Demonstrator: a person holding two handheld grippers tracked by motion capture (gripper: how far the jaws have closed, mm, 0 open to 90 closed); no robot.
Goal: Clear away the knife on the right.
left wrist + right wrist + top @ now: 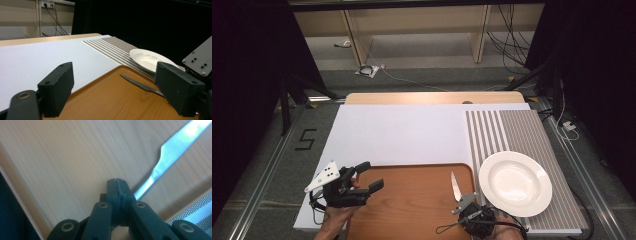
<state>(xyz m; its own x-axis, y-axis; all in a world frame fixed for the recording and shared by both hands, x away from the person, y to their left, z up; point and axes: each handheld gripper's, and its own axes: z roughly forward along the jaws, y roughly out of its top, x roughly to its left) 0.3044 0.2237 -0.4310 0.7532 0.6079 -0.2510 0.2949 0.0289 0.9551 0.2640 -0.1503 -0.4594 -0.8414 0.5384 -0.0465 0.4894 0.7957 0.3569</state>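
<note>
Your right gripper point(466, 201) sits at the lower right of the high view, over the near right corner of the wooden tray point(412, 200). Its fingers point(117, 188) are pressed together, and the knife point(456, 186) handle runs in behind them; whether they pinch it you cannot tell from here. The knife lies on the tray with its blade pointing toward the top of the frame, just beside the tray's right rim. Right of it, a white plate point(515, 183) rests on the striped placemat point(522, 130). Your left gripper point(362, 181), at the lower left, hangs over the tray's left edge with fingers point(56, 92) spread wide, holding nothing. The counter point(402, 132) is white.
</note>
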